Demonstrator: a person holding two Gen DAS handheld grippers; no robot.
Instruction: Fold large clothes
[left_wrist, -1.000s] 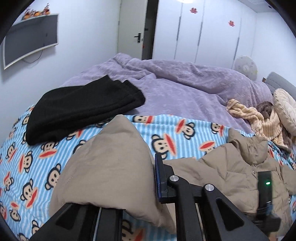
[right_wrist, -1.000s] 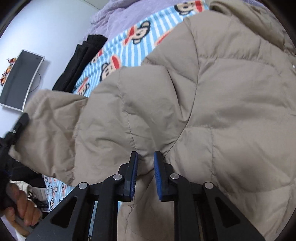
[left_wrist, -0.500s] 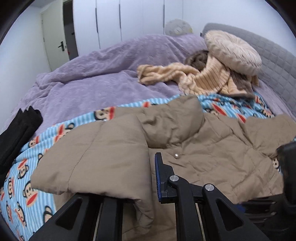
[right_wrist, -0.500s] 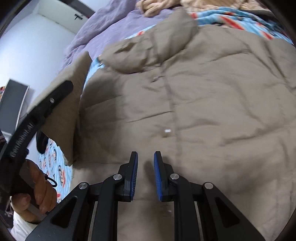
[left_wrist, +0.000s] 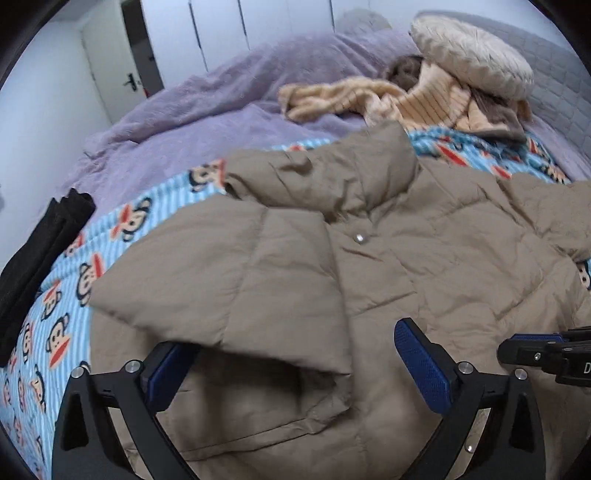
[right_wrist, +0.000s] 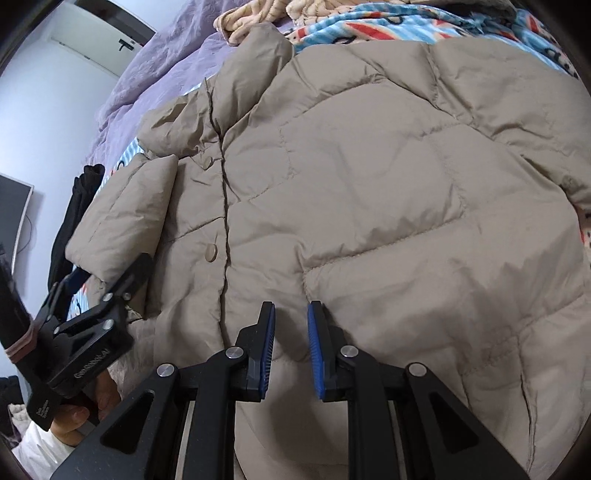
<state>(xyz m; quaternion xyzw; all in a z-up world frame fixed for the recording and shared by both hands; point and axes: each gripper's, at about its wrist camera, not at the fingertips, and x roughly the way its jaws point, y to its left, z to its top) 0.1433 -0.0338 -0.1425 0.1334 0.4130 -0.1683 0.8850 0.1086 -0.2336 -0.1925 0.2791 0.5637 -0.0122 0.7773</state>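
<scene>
We see the tan puffer jacket (left_wrist: 406, 258) lying front-up on the bed (left_wrist: 184, 122), its sleeve (left_wrist: 229, 273) folded across the chest. Our left tongs (left_wrist: 295, 365) gape wide around the cuff, apparently not gripping it. Our right tongs (right_wrist: 291, 347) hover narrowly parted, holding nothing.

Jacket (left_wrist: 406, 266) hem cut off by my lower frame edge. Folded sleeve (left_wrist: 236, 280) hides left hand-held gripper's (left_wrist: 291, 362) left pad. Black garment (left_wrist: 33, 266) partly out of frame.
</scene>
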